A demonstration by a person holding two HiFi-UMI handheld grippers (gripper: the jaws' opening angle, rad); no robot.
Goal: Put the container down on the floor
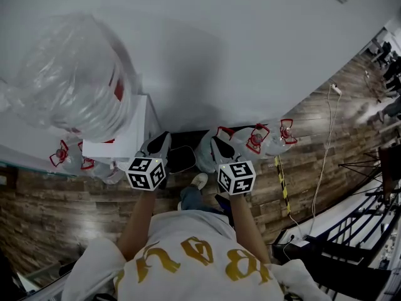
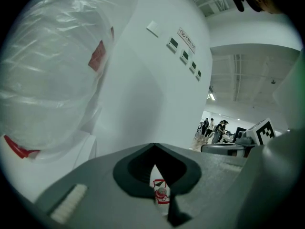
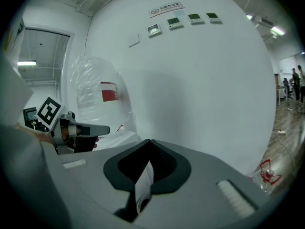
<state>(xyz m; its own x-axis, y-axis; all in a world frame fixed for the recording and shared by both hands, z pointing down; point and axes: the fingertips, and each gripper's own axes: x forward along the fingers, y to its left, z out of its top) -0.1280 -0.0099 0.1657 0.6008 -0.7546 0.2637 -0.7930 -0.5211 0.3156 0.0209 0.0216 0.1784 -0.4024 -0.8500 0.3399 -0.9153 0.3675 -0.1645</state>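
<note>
Black rounded container (image 1: 182, 158) sits low against the wall, apparently on the floor already. Left gripper (image 1: 159, 145) and right gripper (image 1: 219, 148) flank it, jaws together, empty. Next, likely: withdraw.

left tongs (image 1: 161, 144) + right tongs (image 1: 218, 148): 2 | marker cubes (image 1: 146, 173): 2 | big clear bag (image 1: 69, 74): 1 | white box (image 1: 119, 148): 1 | small red-tied bags (image 1: 257, 138): 5 | wall panels (image 3: 174, 23): 4

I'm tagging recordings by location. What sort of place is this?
Probably a large open office or lab hall: a tall curved white wall with small control panels, wood-plank flooring with a loose cable, and people gathered in the distance.
</note>
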